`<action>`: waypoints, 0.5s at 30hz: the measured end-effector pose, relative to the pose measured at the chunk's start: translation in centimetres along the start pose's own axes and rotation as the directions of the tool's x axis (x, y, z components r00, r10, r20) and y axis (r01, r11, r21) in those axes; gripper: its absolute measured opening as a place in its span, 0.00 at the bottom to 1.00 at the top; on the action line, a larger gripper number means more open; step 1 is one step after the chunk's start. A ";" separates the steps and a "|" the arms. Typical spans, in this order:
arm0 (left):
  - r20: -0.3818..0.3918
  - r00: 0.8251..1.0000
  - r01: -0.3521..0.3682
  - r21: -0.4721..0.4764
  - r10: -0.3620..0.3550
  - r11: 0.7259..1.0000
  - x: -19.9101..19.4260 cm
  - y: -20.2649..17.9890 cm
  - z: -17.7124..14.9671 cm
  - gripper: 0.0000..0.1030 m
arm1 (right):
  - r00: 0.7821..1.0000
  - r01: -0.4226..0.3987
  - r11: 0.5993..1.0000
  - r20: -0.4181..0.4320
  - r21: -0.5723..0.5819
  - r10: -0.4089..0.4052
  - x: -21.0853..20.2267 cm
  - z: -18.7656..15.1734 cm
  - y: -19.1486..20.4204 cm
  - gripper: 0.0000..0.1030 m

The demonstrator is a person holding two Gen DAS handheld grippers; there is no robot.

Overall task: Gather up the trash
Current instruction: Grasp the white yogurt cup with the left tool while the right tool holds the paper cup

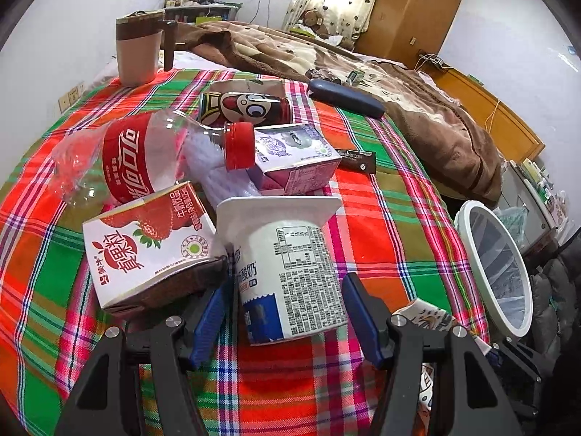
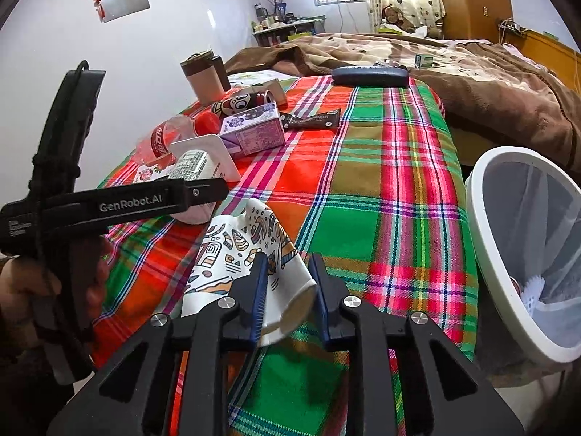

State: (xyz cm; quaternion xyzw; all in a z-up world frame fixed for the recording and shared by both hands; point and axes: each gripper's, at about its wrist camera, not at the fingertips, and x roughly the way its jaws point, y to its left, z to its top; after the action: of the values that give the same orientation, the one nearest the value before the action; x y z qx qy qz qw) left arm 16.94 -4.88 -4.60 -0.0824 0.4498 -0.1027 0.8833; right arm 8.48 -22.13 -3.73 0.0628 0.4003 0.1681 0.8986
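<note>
A plaid cloth (image 2: 381,167) covered the bed. The right gripper (image 2: 290,283) pinched a crumpled paper cup (image 2: 232,254) beside the bin (image 2: 486,254); the left gripper (image 1: 287,312) stood half-open around a yogurt cup (image 1: 290,276), pads apart from it.

I'm seeing a plaid-covered bed (image 1: 381,218) carrying 2 cartons (image 1: 152,247), a bottle (image 1: 138,160), a yogurt cup (image 1: 290,272), a can (image 1: 247,109) and a crushed paper cup (image 2: 239,254).

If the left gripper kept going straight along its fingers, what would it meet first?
The left gripper would meet the white yogurt cup first; it lies on its side on the plaid cloth, already between the open fingers. The strawberry milk carton sits just left of that line.
</note>
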 end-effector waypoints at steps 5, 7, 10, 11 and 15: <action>0.002 1.000 0.016 -0.004 -0.016 1.000 0.3 0.1 0.1 0.54 | 1.000 0.001 1.000 0.009 0.007 -0.001 -0.1 0.0 -0.1 0.10; 0.001 1.000 0.015 -0.006 -0.015 1.000 0.3 0.1 0.1 0.52 | 1.000 0.000 1.000 0.010 0.012 -0.001 0.0 0.0 -0.2 0.10; 0.008 1.000 0.018 -0.008 -0.018 1.000 0.2 0.2 0.1 0.52 | 1.000 -0.004 1.000 0.012 0.019 0.004 0.0 0.1 -0.3 0.10; 0.008 1.000 0.020 -0.010 -0.020 1.000 0.2 0.2 0.1 0.52 | 1.000 -0.004 1.000 0.014 0.020 0.004 0.0 0.1 -0.4 0.10; 0.020 1.000 0.019 -0.014 -0.019 1.000 -0.3 0.3 0.1 0.51 | 1.000 -0.004 1.000 0.019 0.023 0.004 -0.1 0.1 -0.4 0.09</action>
State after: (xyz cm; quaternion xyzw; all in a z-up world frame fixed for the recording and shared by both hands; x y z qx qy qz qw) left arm 16.87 -4.51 -4.39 -0.0938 0.4410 -0.1071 0.8861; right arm 8.58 -22.55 -3.75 0.0757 0.3936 0.1647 0.9012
